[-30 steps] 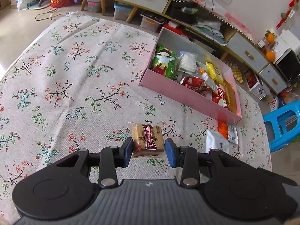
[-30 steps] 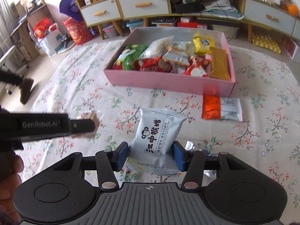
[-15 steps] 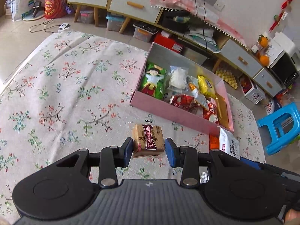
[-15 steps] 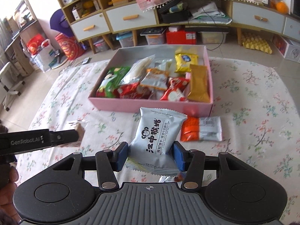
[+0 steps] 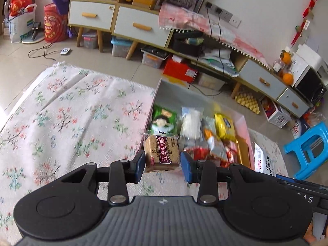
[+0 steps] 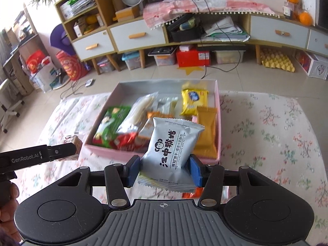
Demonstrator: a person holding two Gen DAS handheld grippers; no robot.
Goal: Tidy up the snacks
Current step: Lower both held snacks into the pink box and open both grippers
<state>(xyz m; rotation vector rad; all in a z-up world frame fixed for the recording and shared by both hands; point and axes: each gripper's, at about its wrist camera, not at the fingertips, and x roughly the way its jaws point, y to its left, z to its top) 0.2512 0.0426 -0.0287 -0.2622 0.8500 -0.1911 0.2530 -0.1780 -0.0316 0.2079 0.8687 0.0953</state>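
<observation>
Blue pads of the left gripper (image 5: 163,165) pinch a brown biscuit packet (image 5: 161,153), lifted clear of the floral cloth (image 5: 67,119). Likewise, the right gripper (image 6: 163,171) is clamped on a pale grey cookie pouch (image 6: 171,149). Both look mid-carry. Just ahead of each sits the pink box (image 6: 218,110), crowded with green, yellow, red and gold packets. Next, I'd guess, comes reaching over its near wall and letting go. An orange packet (image 6: 190,193) lies beneath the right gripper.

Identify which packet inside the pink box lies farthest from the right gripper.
The yellow packet, lying nearest the far wall of the pink box; the green, white, red and gold packets all lie closer to the right gripper.
</observation>
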